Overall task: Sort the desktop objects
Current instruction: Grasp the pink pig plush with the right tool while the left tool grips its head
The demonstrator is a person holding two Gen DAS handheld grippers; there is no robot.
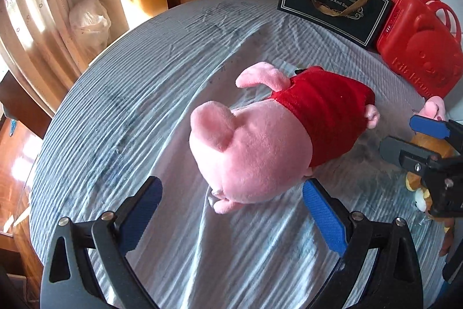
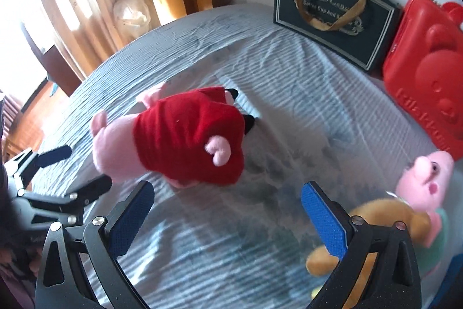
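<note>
1. I'm working over a tabletop (image 1: pixel 121 112) covered in a striped blue-grey cloth under a clear sheet; its curved left edge runs beside the curtains.
2. The biggest task item, a pink pig plush in a red dress (image 1: pixel 277 132), lies on its side near the middle of the tabletop, head toward me in the left wrist view.
3. Along the far edge a black gift bag (image 1: pixel 332 5) with gold handles leans upright, and a red plastic case (image 1: pixel 416 48) stands just beside it toward the far right corner.
4. Near the right edge sit two smaller toys, a brown bear plush (image 2: pixel 373 233) and a small pink pig plush (image 2: pixel 425 178), touching each other.
5. My left gripper (image 1: pixel 231 219) is spread wide and holds nothing; the big pig's head sits just ahead of the gap between its blue pads.
6. My right gripper (image 2: pixel 228 219) is likewise wide open and empty, hovering over bare cloth between the big pig and the brown bear.
7. I judge the step in hand to be the approach to the big pig, with no grasp made. Next, I'd need to push the left gripper forward so the pads straddle the soft head or body, then close firmly, as plush compresses and may slip.
</note>
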